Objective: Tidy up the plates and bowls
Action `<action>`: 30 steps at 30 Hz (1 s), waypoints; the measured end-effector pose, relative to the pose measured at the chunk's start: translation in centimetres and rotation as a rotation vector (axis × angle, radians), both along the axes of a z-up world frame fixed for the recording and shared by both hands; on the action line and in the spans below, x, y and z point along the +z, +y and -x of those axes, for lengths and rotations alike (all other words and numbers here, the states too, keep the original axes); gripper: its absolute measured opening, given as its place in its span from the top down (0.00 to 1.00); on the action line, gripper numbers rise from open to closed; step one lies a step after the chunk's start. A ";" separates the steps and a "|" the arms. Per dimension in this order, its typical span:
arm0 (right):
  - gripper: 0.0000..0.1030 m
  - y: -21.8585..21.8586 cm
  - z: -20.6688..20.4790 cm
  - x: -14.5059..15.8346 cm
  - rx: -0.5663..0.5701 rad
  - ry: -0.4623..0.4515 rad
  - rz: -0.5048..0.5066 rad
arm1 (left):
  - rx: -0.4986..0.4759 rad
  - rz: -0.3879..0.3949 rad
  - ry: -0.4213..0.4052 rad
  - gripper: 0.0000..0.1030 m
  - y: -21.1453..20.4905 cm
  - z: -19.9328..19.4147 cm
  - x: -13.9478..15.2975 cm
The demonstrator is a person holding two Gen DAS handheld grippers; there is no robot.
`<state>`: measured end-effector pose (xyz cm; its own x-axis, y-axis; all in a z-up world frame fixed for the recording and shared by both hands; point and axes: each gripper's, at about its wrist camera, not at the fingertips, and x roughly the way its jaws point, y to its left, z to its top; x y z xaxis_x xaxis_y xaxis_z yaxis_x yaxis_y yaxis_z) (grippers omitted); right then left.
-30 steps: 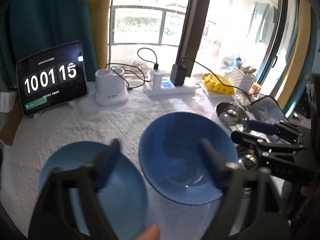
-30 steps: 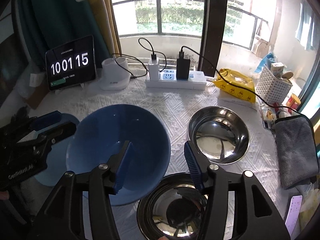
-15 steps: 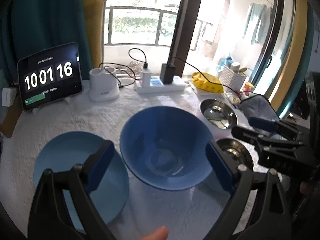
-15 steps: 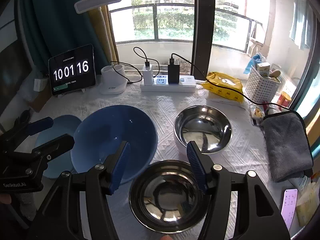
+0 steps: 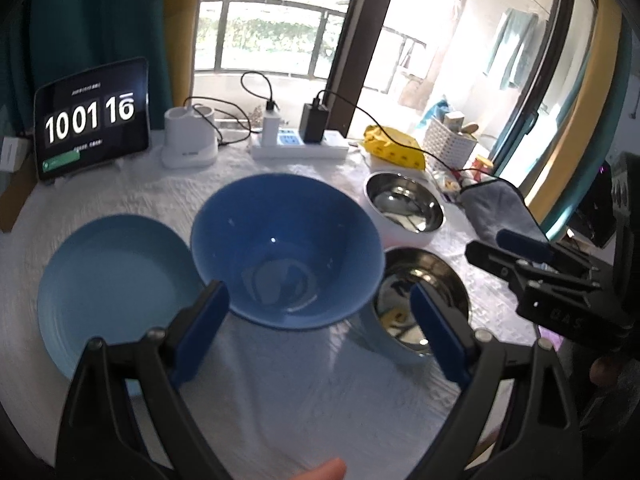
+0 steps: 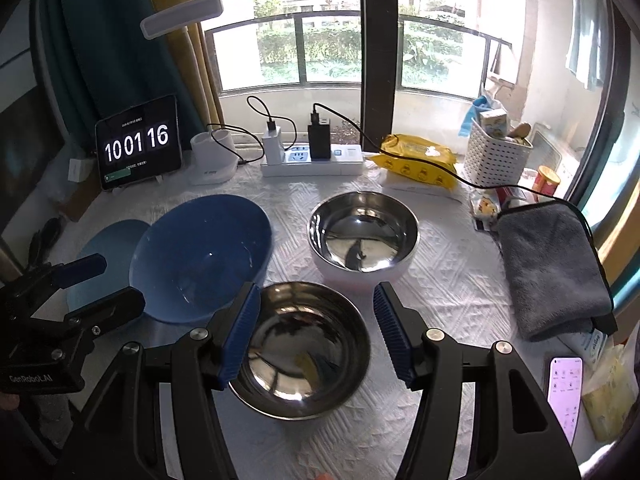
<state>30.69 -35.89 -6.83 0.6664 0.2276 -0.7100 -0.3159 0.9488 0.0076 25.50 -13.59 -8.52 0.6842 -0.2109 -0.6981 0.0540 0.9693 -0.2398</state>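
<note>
On tablet [image 6: 138, 144]: "10 01 16".

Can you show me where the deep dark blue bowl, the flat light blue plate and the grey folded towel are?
Deep dark blue bowl [image 5: 286, 248]: left wrist view, inner wall.
Flat light blue plate [image 5: 112, 280]: left wrist view, middle of its face.
Grey folded towel [image 6: 552, 264]: right wrist view, top surface.
</note>
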 end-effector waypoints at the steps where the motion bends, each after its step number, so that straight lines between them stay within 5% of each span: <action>1: 0.40 -0.3 0.1 -0.1 0.003 0.001 -0.001 | 0.003 -0.001 -0.002 0.10 -0.3 0.3 0.0; 13: 0.40 -2.1 1.2 -1.5 0.031 0.028 -0.020 | 0.059 0.079 0.046 0.10 -3.1 1.6 -2.5; 30: 0.41 -5.0 -2.1 -6.1 0.032 0.119 -0.047 | 0.102 0.041 0.115 0.13 -6.2 -1.3 -6.7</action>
<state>32.82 -40.85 -12.93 0.5699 0.2820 -0.7718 -0.3400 0.9360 0.0910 26.78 -19.80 -15.21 0.6199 -0.1740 -0.7652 -0.0746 0.9576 -0.2782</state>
